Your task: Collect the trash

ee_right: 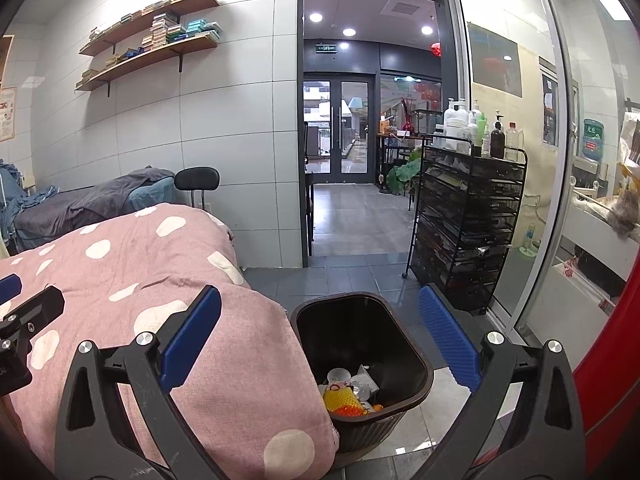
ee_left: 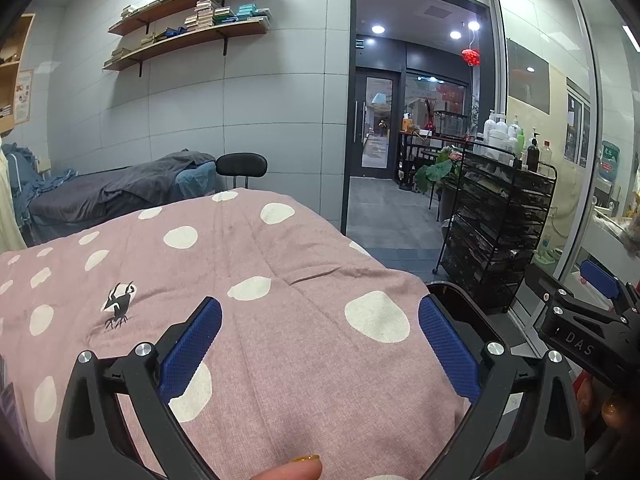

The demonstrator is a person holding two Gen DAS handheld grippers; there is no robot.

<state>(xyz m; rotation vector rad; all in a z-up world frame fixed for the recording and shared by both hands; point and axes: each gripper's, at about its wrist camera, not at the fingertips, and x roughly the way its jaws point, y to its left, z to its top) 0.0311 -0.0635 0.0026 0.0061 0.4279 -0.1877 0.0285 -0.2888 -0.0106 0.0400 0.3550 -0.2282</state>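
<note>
Bright ceiling lights, fisheye-warped, possibly soft edges

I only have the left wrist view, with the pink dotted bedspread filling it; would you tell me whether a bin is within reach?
Observer: Yes, a dark brown plastic waste bin stands on the floor beside the bed's corner, below the right gripper.
Operator: Thank you. Is anything in it?
Observer: It holds trash at the bottom: a yellow mesh piece and white crumpled scraps.
Operator: Is the right gripper carrying anything?
Observer: No, its jaws stand open and empty above the bin.
</note>
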